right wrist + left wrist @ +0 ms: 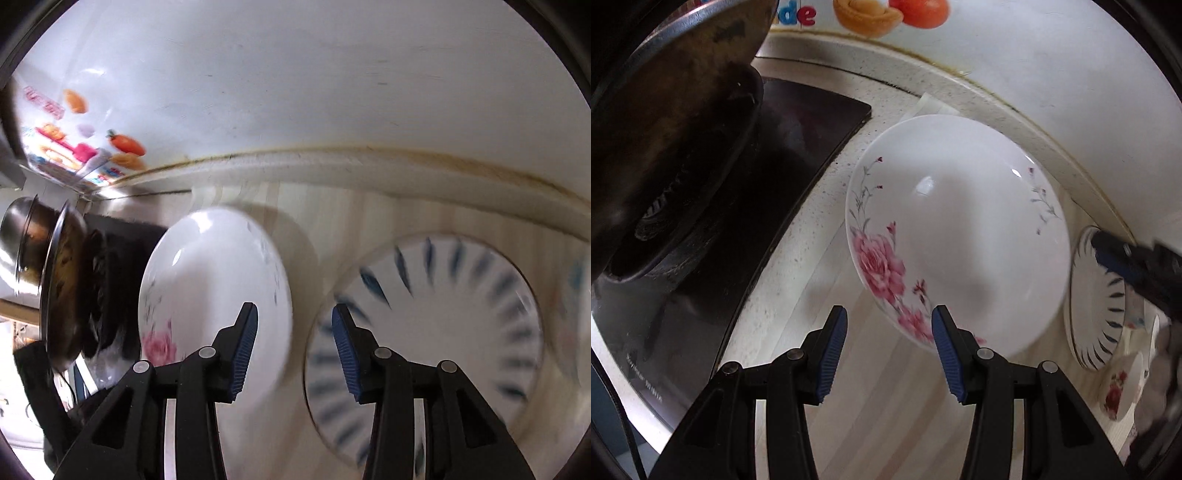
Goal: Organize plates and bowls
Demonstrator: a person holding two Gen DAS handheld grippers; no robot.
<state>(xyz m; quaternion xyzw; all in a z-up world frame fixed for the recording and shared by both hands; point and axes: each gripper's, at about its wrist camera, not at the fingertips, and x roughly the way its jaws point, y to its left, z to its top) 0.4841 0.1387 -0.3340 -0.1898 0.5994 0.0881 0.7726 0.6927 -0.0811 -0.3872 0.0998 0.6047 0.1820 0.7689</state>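
Left wrist view
- Left gripper: my left gripper [888, 354] is spread wide and holds nothing; the near rim of the floral plate [956, 243] sits just ahead, between the jaws.
- Floral plate: white, glossy, with a pink rose spray on its near-left rim and thin grey sprigs further round. It lies flat on the pale wood-grain counter [886, 417], just beside the black stove [798, 147].
- Striped plate: the blue-striped plate [1097, 314] lies to the right, close beside the floral plate and not stacked with it. The right gripper [1134, 258] reaches over it; from here I cannot tell its jaw state.
- Small bowl: a rose-printed bowl [1119, 387] sits at the far right edge, apart from both plates.

Right wrist view
- Right gripper: my right gripper [294, 350] is released and empty, hovering above the striped plate's left rim; the picture is blurred.
- Progress: I judge the task barely begun. Nothing is stacked or lifted, and both plates and the bowl are left to gather.
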